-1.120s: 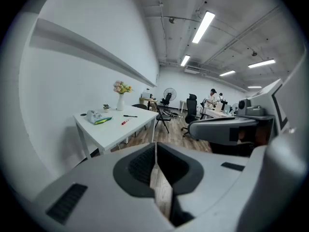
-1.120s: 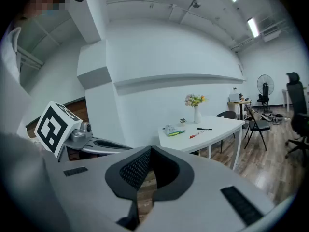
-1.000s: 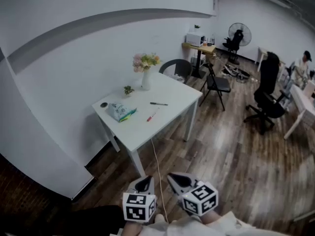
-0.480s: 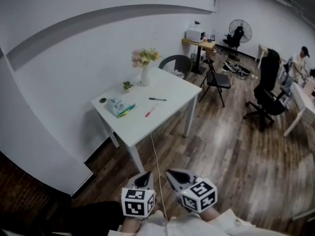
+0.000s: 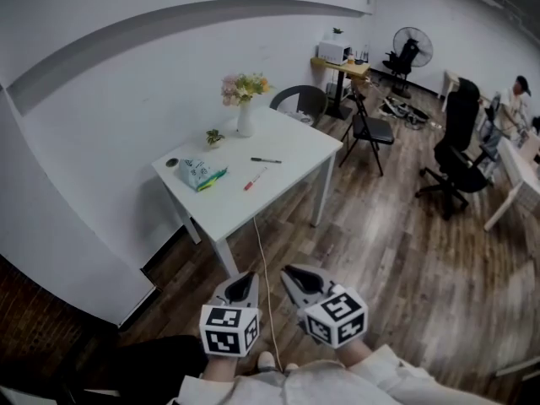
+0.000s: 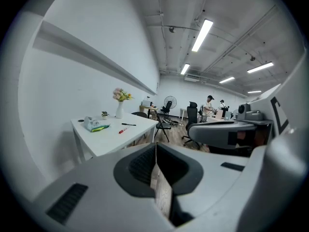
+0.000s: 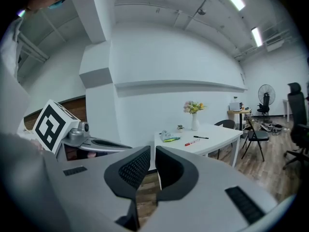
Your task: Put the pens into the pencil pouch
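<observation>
Low at 6 o'clock: left gripper [image 5: 243, 283], fingers pressed together, empty. Just beside it, right gripper [image 5: 297, 278], fingers a sliver apart, nothing between. Up toward 12 o'clock, well apart across the wood floor, white counter [image 5: 295, 150]: pencil pouch [image 5: 192, 174] at the 9 o'clock end, green pen [image 5: 216, 175] against it, red pen [image 5: 253, 179] mid-counter, black pen [image 5: 265, 160] beyond, flower vase [image 5: 244, 116] at the far edge.

Left hand-held gripper [image 5: 244, 283], right hand-held gripper [image 5: 297, 277]: pale grey shells, dark ribbed pads [image 7: 130, 170], each w/ white cube [image 5: 228, 332], black square markers. Cream sleeves [image 5: 384, 378].
</observation>
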Tool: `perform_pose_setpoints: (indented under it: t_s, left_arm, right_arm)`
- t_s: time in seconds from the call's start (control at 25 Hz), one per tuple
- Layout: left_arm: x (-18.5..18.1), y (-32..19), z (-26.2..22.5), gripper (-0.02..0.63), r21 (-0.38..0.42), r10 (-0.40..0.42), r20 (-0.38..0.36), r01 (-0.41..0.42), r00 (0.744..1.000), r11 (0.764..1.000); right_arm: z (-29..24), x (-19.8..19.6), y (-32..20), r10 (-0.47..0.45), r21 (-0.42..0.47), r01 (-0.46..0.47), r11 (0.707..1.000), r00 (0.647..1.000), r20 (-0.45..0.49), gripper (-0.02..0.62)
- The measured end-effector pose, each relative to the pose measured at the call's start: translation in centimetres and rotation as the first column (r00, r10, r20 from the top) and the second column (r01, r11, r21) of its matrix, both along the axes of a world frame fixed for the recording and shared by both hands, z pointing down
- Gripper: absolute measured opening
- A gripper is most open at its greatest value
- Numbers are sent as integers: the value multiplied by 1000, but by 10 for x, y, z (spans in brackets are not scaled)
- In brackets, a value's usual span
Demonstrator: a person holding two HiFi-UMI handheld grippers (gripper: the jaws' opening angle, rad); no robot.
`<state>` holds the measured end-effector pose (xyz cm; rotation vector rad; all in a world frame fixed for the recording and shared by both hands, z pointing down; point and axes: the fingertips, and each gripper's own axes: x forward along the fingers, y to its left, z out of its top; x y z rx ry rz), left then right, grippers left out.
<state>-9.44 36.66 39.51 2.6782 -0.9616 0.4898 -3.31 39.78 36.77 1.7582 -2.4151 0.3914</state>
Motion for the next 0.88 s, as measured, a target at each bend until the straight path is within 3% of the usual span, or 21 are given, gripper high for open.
perform_pose_setpoints:
  t_s: [0.08, 0.16, 0.32, 0.4, 0.68, 0.88]
  left_arm:
    - [6, 2, 0, 9, -2, 5, 6, -5, 1000, 1000]
    - [10, 5, 0, 11, 4, 1, 10, -1, 1000, 1000]
    - [15, 11, -1, 26, 5, -13, 8, 13, 1000, 1000]
    - [18, 16, 2, 94, -1, -14, 13, 14, 1000, 1000]
    - [19, 13, 17, 95, -23, -54, 30, 55, 998, 998]
    - [24, -15, 30, 95, -60, -70, 29, 71, 997, 996]
  right_arm:
    - [0, 3, 0, 0, 0, 0, 1000, 1000, 2, 20]
    - [2, 3, 5, -8, -6, 8, 1000, 1000, 5, 74]
    - [11, 3, 17, -24, -19, 24, 1000, 1000, -3, 77]
    - [17, 6, 22, -24, -35, 25, 999, 1000, 6, 78]
    - [34, 35, 23, 26, -72, -21, 997, 997, 72, 78]
    - [39, 55, -7, 54, -84, -48, 995, 997, 63, 78]
